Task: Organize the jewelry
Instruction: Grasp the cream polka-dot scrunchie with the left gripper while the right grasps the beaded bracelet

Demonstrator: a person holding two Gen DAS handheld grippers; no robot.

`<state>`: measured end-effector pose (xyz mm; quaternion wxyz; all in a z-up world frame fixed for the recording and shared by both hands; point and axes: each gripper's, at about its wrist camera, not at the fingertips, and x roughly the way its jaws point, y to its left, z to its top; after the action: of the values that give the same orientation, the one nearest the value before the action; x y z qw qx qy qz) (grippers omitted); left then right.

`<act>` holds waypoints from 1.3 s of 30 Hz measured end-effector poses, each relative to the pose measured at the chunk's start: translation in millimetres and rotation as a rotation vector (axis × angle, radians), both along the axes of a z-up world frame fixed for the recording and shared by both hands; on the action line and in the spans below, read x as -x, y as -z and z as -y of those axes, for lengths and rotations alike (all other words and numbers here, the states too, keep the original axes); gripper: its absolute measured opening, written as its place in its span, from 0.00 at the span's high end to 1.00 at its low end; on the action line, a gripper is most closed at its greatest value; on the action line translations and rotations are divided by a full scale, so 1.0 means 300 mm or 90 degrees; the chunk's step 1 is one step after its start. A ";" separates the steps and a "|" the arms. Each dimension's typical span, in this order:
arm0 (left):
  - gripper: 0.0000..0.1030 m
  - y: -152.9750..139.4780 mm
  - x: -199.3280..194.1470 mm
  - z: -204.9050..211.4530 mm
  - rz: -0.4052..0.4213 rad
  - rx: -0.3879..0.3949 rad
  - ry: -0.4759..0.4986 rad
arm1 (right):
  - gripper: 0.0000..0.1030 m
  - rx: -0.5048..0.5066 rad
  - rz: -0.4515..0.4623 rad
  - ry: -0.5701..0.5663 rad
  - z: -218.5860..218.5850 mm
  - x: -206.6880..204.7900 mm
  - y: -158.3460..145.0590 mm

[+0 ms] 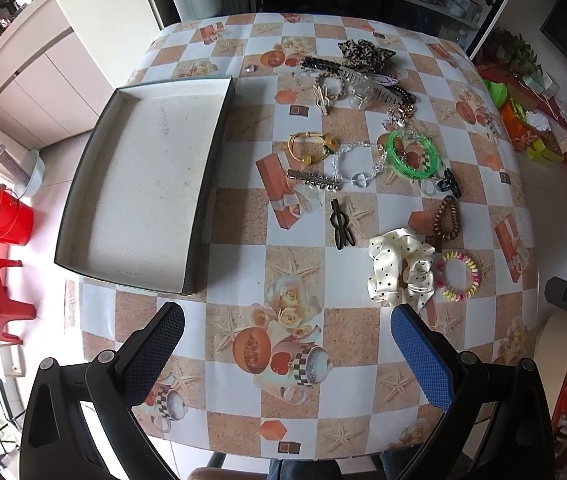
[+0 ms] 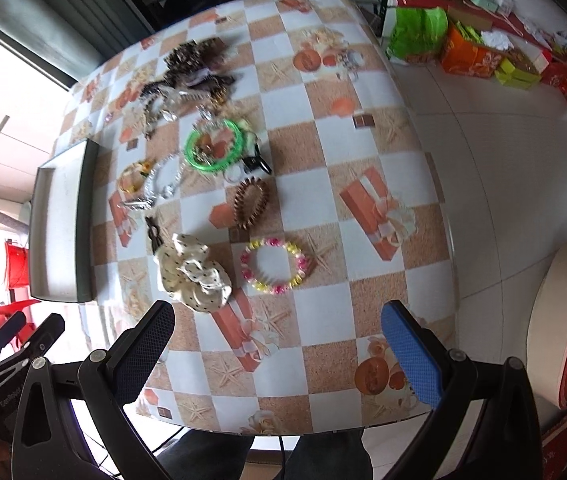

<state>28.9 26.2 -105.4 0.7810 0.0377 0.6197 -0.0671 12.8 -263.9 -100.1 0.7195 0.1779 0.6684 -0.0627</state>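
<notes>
Blue-and-black padded, my right tool (image 2: 277,326) and left tool (image 1: 287,330) both hover wide and empty. Nearest, the polka-dot scrunchie (image 2: 193,276) touches a black clip (image 2: 153,232) on the counter (image 2: 383,152); I risk dragging both. The tray (image 1: 143,184) sits empty.

The table (image 1: 363,344) carried a checkered printed cloth. A shallow box (image 1: 83,184) occupied the left of the frame. Right of centre lay a green bangle (image 1: 394,158), clear bead bracelet (image 1: 357,164), polka-dot scrunchie (image 1: 399,268) and pastel bead bracelet (image 1: 459,276)
</notes>
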 end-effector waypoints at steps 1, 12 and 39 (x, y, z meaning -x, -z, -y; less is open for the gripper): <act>0.00 0.022 -0.009 0.002 -0.002 0.001 -0.002 | 0.00 -0.003 -0.007 0.002 0.004 -0.010 0.031; 0.00 0.200 -0.087 0.063 -0.025 0.076 0.011 | 0.03 0.000 -0.044 0.013 0.020 -0.027 0.271; 0.87 0.370 -0.083 0.240 -0.034 0.138 0.073 | 0.87 0.088 0.003 -0.067 -0.117 -0.051 0.454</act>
<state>53.8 -45.7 -216.3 0.7586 -0.0133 0.6263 -0.1790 28.1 -228.7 -236.3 0.7342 0.0924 0.6690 -0.0702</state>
